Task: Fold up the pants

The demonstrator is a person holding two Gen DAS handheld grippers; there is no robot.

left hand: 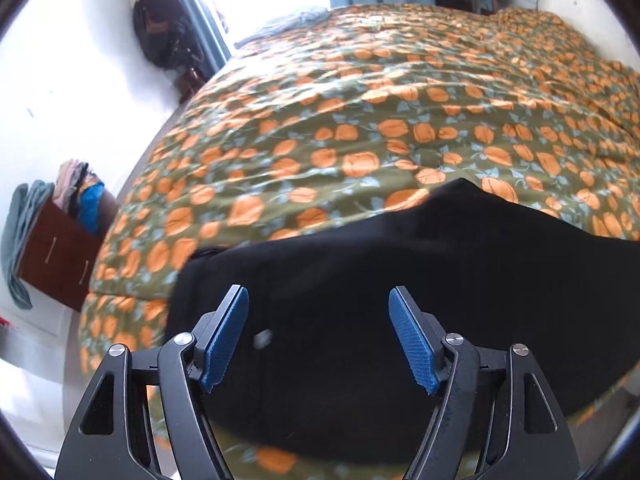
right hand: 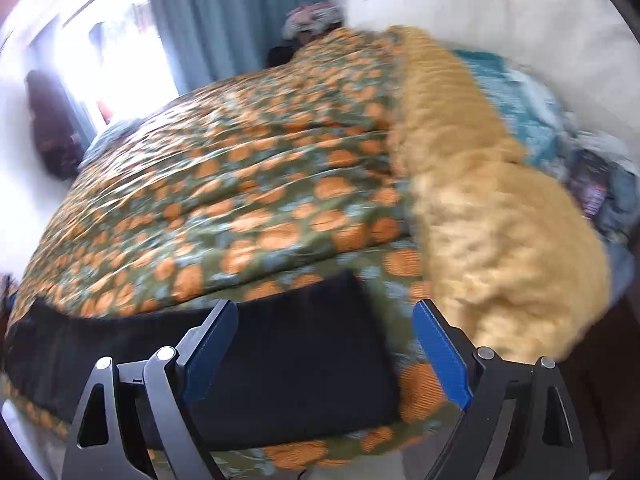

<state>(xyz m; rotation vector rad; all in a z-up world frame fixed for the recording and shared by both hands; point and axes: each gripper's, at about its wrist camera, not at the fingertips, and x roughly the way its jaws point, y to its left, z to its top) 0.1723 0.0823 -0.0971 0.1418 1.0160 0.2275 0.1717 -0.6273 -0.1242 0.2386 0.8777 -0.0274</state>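
Black pants (left hand: 400, 280) lie flat on the near edge of a bed with an orange-flowered green cover (left hand: 360, 120). My left gripper (left hand: 318, 300) is open and empty, just above the wide part of the pants. In the right wrist view the pants (right hand: 288, 344) stretch leftward along the bed edge, with a square end between my fingers. My right gripper (right hand: 324, 312) is open and empty over that end. The view is blurred by motion.
A fluffy yellow blanket (right hand: 480, 220) lies on the bed right of the pants, with teal bedding (right hand: 520, 100) behind it. A brown drawer unit (left hand: 60, 256) with clothes stands left of the bed. A window and blue curtains (right hand: 224, 16) are behind the bed.
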